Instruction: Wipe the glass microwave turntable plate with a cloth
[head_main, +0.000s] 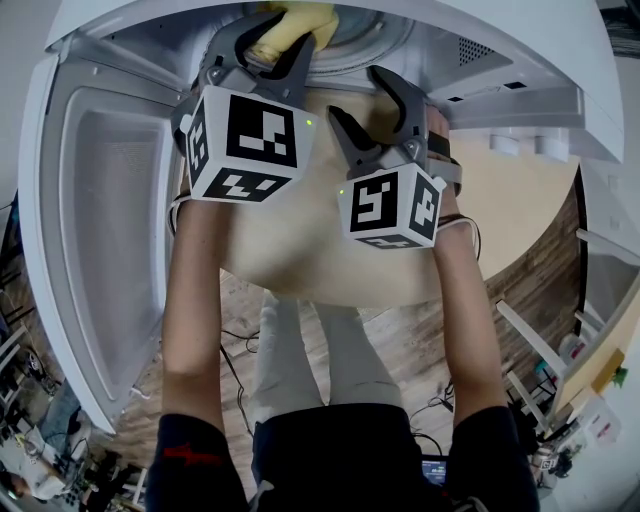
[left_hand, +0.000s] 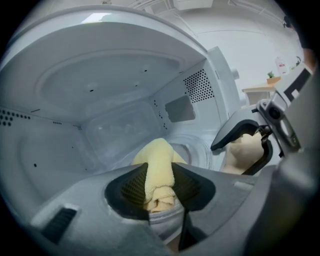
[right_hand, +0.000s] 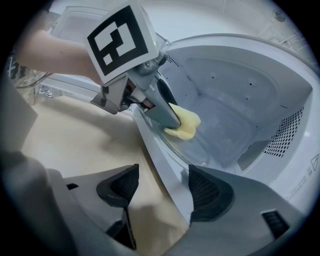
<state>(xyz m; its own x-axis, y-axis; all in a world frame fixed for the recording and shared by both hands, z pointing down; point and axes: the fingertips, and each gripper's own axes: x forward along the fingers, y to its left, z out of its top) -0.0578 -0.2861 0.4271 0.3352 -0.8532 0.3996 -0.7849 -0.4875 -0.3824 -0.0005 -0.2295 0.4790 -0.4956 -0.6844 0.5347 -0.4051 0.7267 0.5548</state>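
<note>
The yellow cloth (head_main: 300, 20) (left_hand: 159, 170) (right_hand: 184, 124) is pinched in my left gripper (head_main: 275, 38) (left_hand: 160, 194) (right_hand: 167, 114), which reaches into the open white microwave. The cloth's far end rests on the clear glass turntable plate (left_hand: 199, 149) (right_hand: 202, 146) on the cavity floor. My right gripper (head_main: 362, 100) (right_hand: 162, 187) (left_hand: 246, 142) is open and holds nothing. It hovers at the microwave's front sill (right_hand: 159, 150), which runs between its two jaws in the right gripper view, just right of the left gripper.
The microwave door (head_main: 100, 220) hangs wide open at the left. The oven stands on a beige tabletop (head_main: 300, 255) (right_hand: 75, 135). Perforated vents (left_hand: 199, 86) mark the cavity's right wall. Wooden floor, cables and clutter lie below.
</note>
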